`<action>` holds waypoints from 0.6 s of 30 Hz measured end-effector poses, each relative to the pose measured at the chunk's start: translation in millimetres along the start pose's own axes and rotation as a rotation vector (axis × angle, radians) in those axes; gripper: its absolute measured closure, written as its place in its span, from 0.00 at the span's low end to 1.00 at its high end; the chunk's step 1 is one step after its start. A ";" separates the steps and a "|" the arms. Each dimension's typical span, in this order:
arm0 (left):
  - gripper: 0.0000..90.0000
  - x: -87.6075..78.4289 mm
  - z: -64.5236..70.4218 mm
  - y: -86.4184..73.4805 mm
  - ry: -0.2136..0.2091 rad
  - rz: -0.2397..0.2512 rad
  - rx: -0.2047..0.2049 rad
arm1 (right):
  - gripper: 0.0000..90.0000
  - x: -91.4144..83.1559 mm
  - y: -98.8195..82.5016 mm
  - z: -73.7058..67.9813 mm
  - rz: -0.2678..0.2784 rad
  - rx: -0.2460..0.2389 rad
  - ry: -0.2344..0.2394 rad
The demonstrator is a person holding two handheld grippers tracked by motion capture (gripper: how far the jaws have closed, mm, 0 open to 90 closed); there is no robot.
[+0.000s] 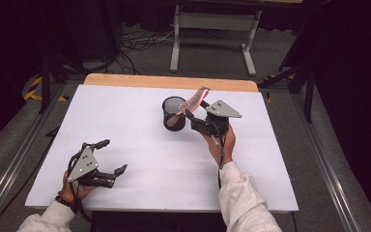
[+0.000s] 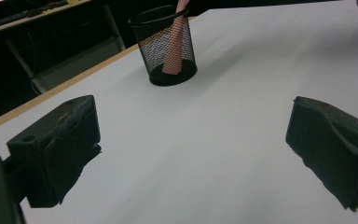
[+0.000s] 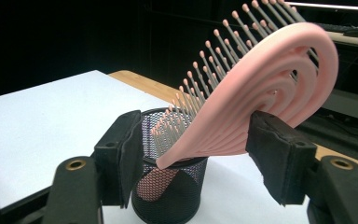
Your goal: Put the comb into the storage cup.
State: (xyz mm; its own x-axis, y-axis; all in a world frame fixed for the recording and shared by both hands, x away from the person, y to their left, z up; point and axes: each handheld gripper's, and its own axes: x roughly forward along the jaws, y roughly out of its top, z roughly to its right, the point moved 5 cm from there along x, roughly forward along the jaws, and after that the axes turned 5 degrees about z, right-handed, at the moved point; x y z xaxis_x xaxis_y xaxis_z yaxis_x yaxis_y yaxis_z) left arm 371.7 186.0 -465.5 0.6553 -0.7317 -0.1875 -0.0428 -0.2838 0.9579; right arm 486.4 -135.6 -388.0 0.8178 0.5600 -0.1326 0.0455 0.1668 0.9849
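Note:
A black mesh cup [image 1: 174, 113] stands upright on the white table [image 1: 149, 164], right of centre and toward the far side. A pink hairbrush [image 1: 195, 99] leans out of it, handle down inside, head up to the right. My right gripper [image 1: 196, 108] is around the head. In the right gripper view the brush [image 3: 261, 79] lies between the jaws of the right gripper [image 3: 198, 140] above the cup [image 3: 168, 196]: the right pad is against its back, and a gap separates the left pad from the bristles. My left gripper [image 1: 113, 155] rests open and empty at the near left. From the left gripper [image 2: 193, 135], the cup [image 2: 154, 42] and brush [image 2: 175, 46] stand farther off.
A wooden strip [image 1: 171, 82] runs along the table's far edge. Beyond it are a grey metal frame [image 1: 212, 29] and cables [image 1: 135, 46] on the floor. Rails run along both sides of the table.

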 end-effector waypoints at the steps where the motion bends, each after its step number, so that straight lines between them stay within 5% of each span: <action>1: 0.04 0.1 -0.1 -0.1 0.001 -0.001 0.001 | 0.40 -0.7 0.1 -0.3 0.000 -0.001 0.001; 18: 0.04 0.8 0.5 -0.3 -0.003 -0.009 0.007 | 0.40 -7.9 0.7 -6.2 0.001 -0.036 0.012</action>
State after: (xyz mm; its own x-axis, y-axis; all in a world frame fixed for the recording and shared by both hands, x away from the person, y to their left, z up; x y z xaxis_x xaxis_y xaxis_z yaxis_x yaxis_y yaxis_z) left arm 371.9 185.2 -466.1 0.6537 -0.7308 -0.1965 -0.0420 -0.2943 0.9548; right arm 476.3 -134.9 -387.0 0.8110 0.5697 -0.1327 0.0237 0.1947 0.9806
